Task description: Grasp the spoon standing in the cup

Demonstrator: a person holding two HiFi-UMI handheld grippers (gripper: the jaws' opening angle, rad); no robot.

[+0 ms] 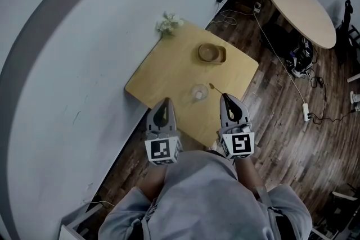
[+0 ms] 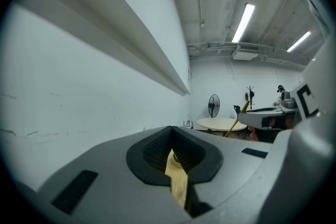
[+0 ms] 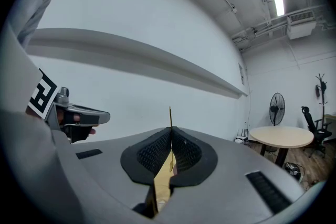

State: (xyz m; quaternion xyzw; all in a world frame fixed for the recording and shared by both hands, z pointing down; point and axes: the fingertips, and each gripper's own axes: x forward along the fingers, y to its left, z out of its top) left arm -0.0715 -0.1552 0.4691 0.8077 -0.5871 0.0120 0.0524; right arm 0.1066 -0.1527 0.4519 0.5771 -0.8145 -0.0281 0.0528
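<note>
Where right gripper (image 3: 170,134) fingers (image 3: 149,157) meet, spoon (image 3: 170,117) handle seemingly pinched.

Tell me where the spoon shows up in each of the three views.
Head view: spoon just right of the cup, at the right hand-held gripper's tip.
Left gripper view: slanted yellow handle, right of centre.
Right gripper view: thin handle upright between the jaws, centre.
Shared landmark: the round table, in all three.
</note>
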